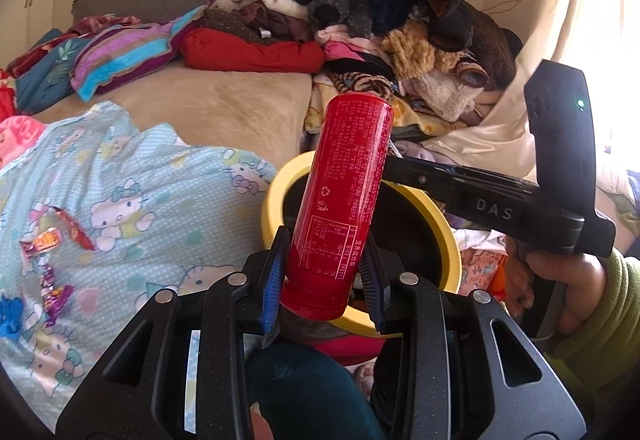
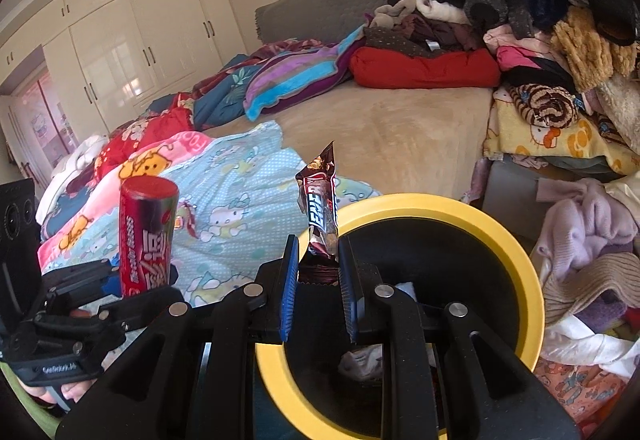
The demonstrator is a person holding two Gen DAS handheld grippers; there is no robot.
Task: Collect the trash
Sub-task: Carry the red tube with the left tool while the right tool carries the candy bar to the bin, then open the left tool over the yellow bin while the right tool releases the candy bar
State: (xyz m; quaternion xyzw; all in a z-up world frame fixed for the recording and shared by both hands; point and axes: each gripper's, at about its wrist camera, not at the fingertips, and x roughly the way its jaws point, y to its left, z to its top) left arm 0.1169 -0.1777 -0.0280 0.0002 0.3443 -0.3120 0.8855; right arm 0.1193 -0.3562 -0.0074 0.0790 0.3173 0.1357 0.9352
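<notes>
I am carrying my left gripper [image 1: 324,272], clamped on the red can [image 1: 342,200], and my right gripper [image 2: 318,280], pinching a snack wrapper [image 2: 320,216], over the bin's yellow rim [image 2: 520,264], centring both before releasing.

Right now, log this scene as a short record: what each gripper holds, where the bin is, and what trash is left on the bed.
left gripper: shut on tall red cylindrical snack can
right gripper: shut on shiny brown foil snack wrapper
bin: black bin with yellow rim, beside the bed, below both grippers
bin contents: white crumpled scraps
left on bed: small candy wrappers on light blue cartoon-cat blanket
</notes>
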